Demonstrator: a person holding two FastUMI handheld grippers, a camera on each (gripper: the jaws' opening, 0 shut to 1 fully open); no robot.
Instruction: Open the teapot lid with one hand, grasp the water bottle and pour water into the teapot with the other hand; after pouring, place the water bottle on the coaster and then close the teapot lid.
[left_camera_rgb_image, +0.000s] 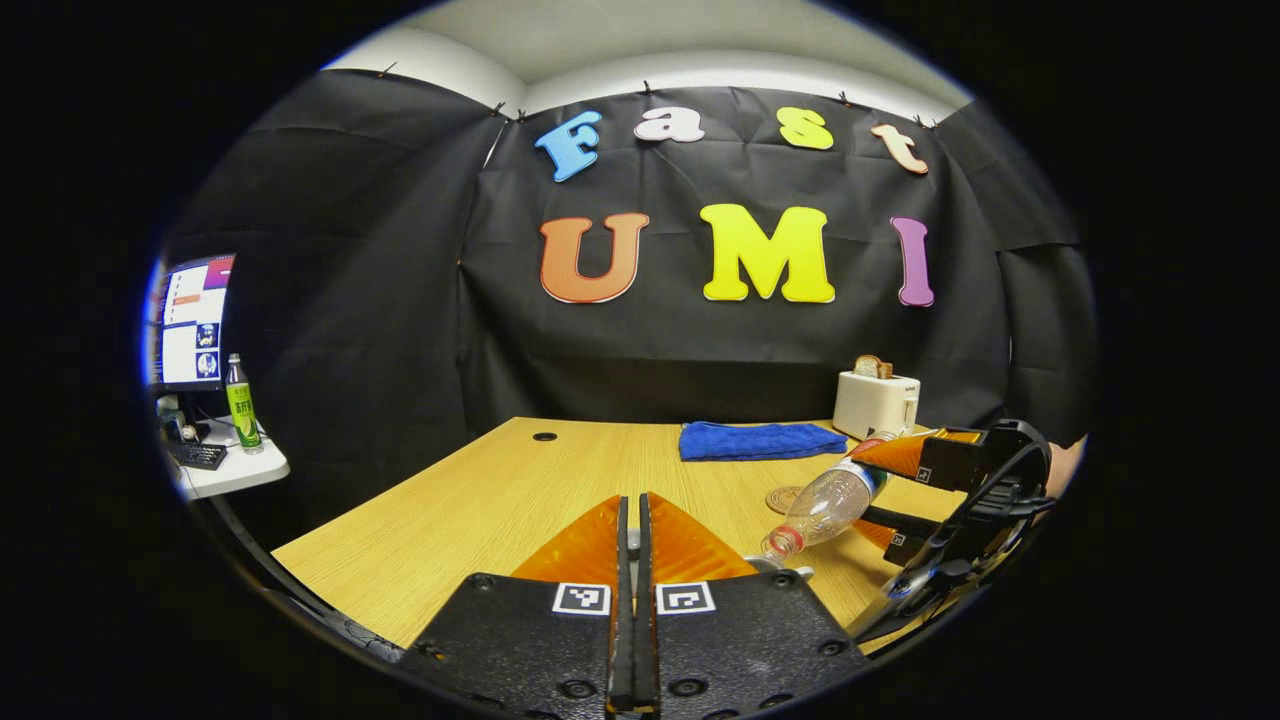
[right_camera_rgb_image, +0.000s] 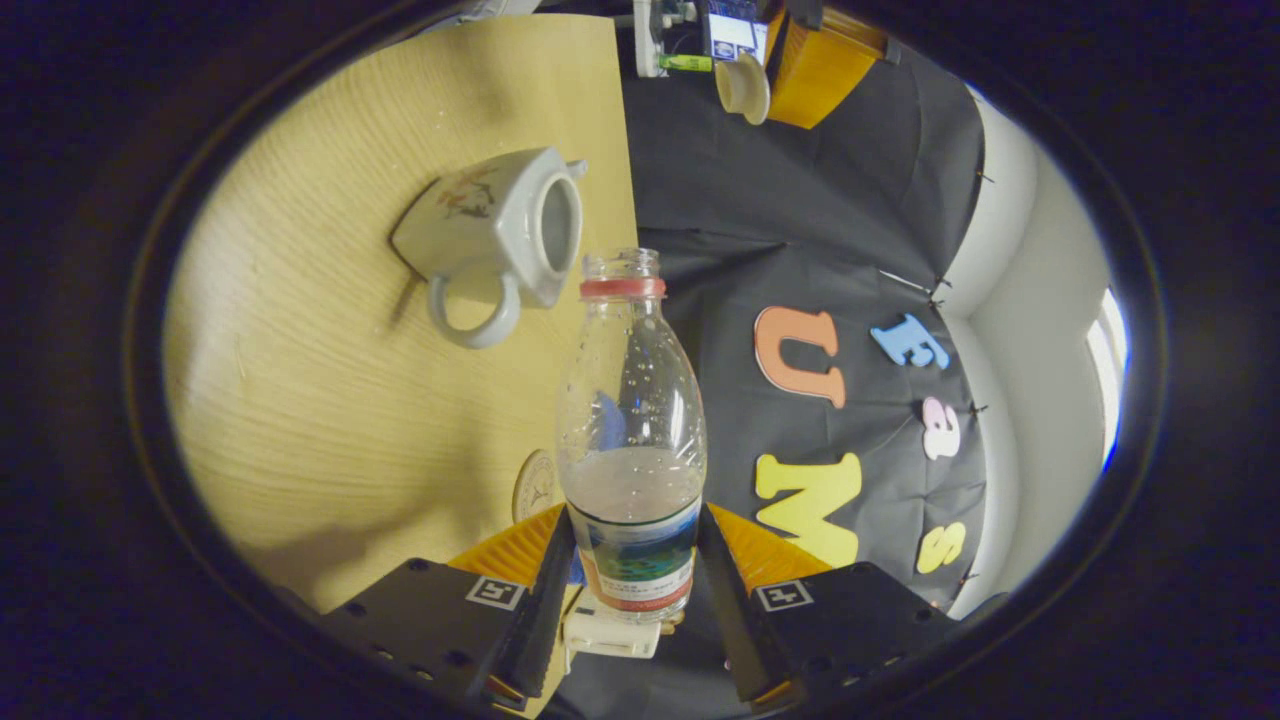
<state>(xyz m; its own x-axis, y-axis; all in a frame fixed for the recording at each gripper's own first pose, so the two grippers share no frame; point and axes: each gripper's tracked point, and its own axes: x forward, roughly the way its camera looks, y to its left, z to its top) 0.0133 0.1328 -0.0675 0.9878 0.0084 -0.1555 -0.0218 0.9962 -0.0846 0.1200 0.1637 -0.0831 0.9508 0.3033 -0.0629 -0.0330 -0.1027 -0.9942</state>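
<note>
The wooden table (left_camera_rgb_image: 480, 500) is seen in the left gripper view as the largest item, with a blue towel (left_camera_rgb_image: 760, 440) lying flat near its far edge and a white toaster (left_camera_rgb_image: 876, 403) standing just beside the towel, a slice of bread protruding from its slot. A small side desk (left_camera_rgb_image: 235, 470) carries a green bottle (left_camera_rgb_image: 240, 403) and a monitor (left_camera_rgb_image: 192, 322).

In the right gripper view, the teapot (right_camera_rgb_image: 495, 235) is seen on the table with its top opening uncovered and its loop handle turned toward the camera. The water bottle (right_camera_rgb_image: 630, 440) is held by the right gripper (right_camera_rgb_image: 630, 590): the jaws are clenched on the labelled lower body, one finger on each side. The bottle is uncapped, is partly filled, and is tilted, with its mouth directed toward the teapot opening. In the left gripper view the bottle is seen slanting neck-down above the table.

The left gripper (left_camera_rgb_image: 632, 530) is raised above the table; its jaws are pressed together on a small part that is barely visible between them. In the right gripper view, the teapot lid (right_camera_rgb_image: 745, 88) is seen held aloft at that gripper, well apart from the teapot.

The round coaster (right_camera_rgb_image: 535, 487) lies flat on the table, partly hidden behind the bottle.
</note>
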